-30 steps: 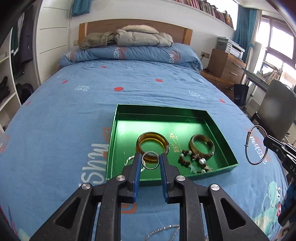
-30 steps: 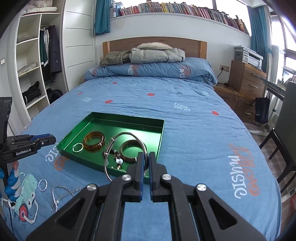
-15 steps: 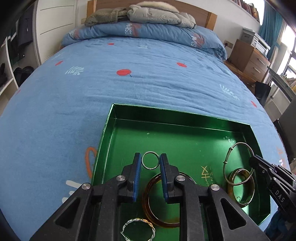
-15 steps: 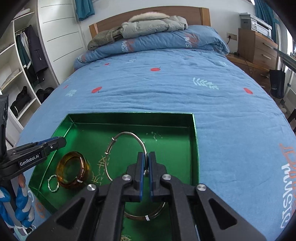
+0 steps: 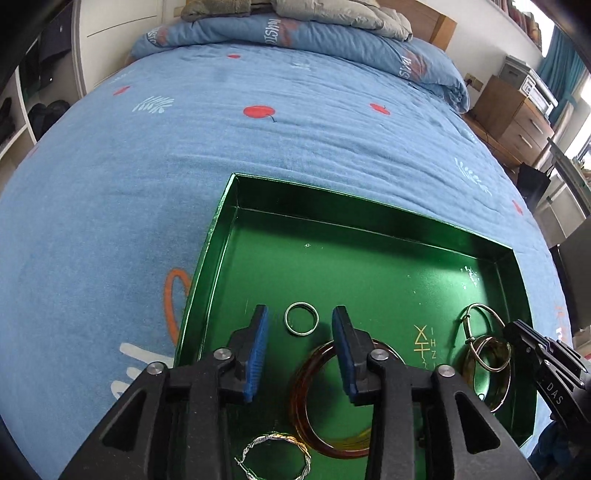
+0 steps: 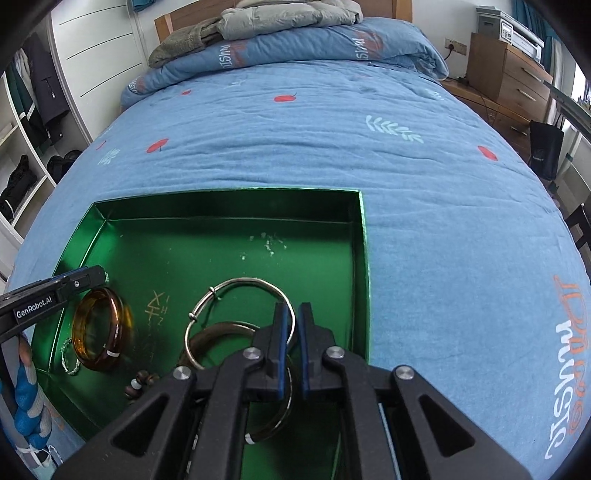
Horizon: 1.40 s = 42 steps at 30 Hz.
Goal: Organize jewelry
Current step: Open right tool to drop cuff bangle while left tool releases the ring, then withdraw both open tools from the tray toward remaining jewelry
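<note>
A green tray (image 5: pixel 369 218) (image 6: pixel 221 206) lies on the blue quilt. My left gripper (image 5: pixel 299 312) (image 6: pixel 92 275) hangs low over the tray's left part, its jaws opening. A small silver ring (image 5: pixel 286 318) lies on the tray floor between its pads, touching neither. My right gripper (image 6: pixel 293 305) (image 5: pixel 517 328) holds the rim of a silver wire bangle (image 6: pixel 251 281) (image 5: pixel 480 305) between pads that are just starting to part. That bangle leans on a brown bangle (image 6: pixel 218 328). An amber bangle (image 5: pixel 303 406) (image 6: pixel 123 321), a twisted silver ring (image 5: pixel 273 439) and a bead bracelet (image 6: pixel 138 384) also lie inside.
The quilt (image 5: pixel 184 147) spreads wide around the tray. Pillows and a grey jacket (image 6: pixel 288 18) are piled at the headboard. A wooden dresser (image 6: pixel 509 74) stands at the right, open wardrobe shelves (image 6: pixel 22 147) at the left. A gloved hand (image 6: pixel 26 406) holds the left gripper.
Both grippers came down over the tray. The left jaws have spread and the small ring now lies on the tray floor. The wire bangle has sunk onto the brown bangle.
</note>
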Motion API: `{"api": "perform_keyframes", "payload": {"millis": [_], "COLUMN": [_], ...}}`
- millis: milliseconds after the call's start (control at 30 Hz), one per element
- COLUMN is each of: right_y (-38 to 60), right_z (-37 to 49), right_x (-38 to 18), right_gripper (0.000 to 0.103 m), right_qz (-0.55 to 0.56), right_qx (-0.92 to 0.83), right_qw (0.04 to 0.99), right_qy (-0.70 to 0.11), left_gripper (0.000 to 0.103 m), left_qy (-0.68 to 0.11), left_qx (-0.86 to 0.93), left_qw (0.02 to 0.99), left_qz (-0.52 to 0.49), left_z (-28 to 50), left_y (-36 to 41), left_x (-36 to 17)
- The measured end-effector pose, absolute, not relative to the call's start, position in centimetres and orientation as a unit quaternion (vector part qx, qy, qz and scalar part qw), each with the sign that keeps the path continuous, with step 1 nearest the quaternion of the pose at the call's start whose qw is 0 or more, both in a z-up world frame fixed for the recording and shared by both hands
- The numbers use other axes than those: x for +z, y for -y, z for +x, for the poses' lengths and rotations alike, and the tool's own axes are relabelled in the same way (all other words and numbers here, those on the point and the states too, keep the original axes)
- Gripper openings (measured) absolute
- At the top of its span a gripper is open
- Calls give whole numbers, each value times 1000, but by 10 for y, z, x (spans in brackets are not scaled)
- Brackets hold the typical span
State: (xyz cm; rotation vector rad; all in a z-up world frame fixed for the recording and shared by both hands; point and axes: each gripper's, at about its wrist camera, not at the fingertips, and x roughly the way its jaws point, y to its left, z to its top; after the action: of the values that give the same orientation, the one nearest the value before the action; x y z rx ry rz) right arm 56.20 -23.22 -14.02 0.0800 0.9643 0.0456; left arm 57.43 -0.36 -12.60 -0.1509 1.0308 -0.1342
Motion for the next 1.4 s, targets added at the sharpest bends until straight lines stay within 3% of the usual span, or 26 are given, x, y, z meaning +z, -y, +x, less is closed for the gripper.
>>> {"api": "perform_keyframes", "payload": {"millis": [67,167,267,500,700,1000,1400], "right_y": [238,248,256,257,245,233,218], "right_z": [552,530,496,393,297,193,119], "right_x": [-132,-112,-87,-46,-28,-23,-2], "right_gripper": [20,29,29,31,37,41,43], "right_qz": [44,58,69,75,73,59,52], "right_qx": [18,18,18,18,23,11,8], "right_qw": [889,900,912,933,945,949,957], "right_qy": [-455,-432,-405,-351,-319,-310,-286], "left_gripper": [46,47,48,65,71,74,75], "left_qy": [-485,-468,-439,-379,-338,-313,-296], "left_qx": [-71,-77,-72,-28,1,12,-7], "left_qw": [868,876,894,924,941,950,955], "left_qz": [-84,-88,-61,-41,-15,18,23], "left_z": [566,545,506,392,302,204,126], "left_y": [-2,-9,-11,-22,-29,-30,-36], "left_x": [-118,-98,-74,-32,-15,-6,8]}}
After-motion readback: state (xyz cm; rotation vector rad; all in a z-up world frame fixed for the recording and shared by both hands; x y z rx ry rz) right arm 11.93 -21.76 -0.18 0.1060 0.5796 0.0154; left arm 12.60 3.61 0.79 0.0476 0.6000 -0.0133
